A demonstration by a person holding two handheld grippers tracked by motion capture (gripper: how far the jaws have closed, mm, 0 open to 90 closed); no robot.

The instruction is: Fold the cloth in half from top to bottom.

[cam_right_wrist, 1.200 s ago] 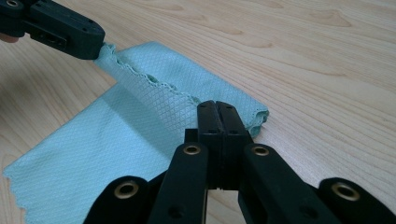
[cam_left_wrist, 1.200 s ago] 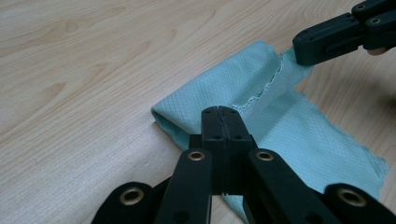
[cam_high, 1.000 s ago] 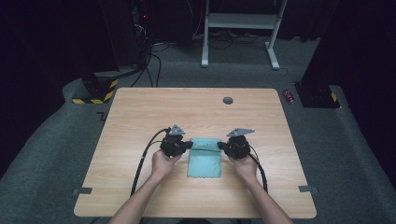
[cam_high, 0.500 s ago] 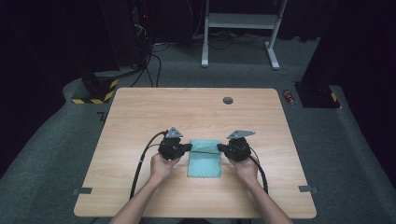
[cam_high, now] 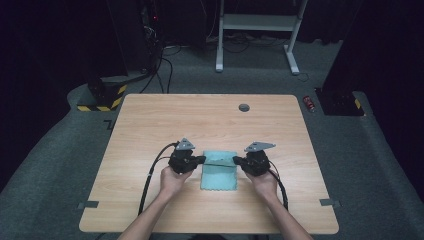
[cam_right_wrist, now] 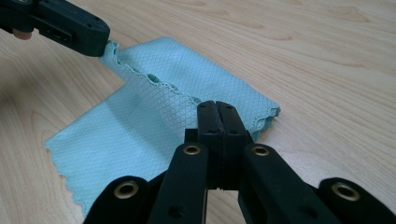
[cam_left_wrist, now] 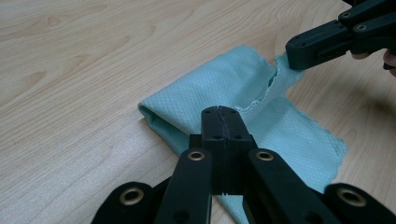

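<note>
A teal waffle-weave cloth (cam_high: pixel 219 172) lies near the front middle of the wooden table (cam_high: pixel 150 125), its far part doubled over. My left gripper (cam_high: pixel 202 160) is shut on the left end of the cloth's loose scalloped edge. My right gripper (cam_high: pixel 235 160) is shut on the right end, and the edge stretches between them slightly above the table. In the left gripper view my shut jaws (cam_left_wrist: pixel 219 111) pinch the cloth (cam_left_wrist: pixel 224 84), with the other gripper (cam_left_wrist: pixel 299 51) at the far corner. In the right gripper view my jaws (cam_right_wrist: pixel 215 106) pinch the cloth (cam_right_wrist: pixel 140 121), and the other gripper (cam_right_wrist: pixel 100 42) holds the opposite corner.
A dark round grommet (cam_high: pixel 244 107) sits in the tabletop near its far edge. On the floor beyond are a red can (cam_high: pixel 310 102), a yellow-and-black striped block (cam_high: pixel 100 100) with cables, and a white stand's legs (cam_high: pixel 257 22). Bare wood lies around the cloth.
</note>
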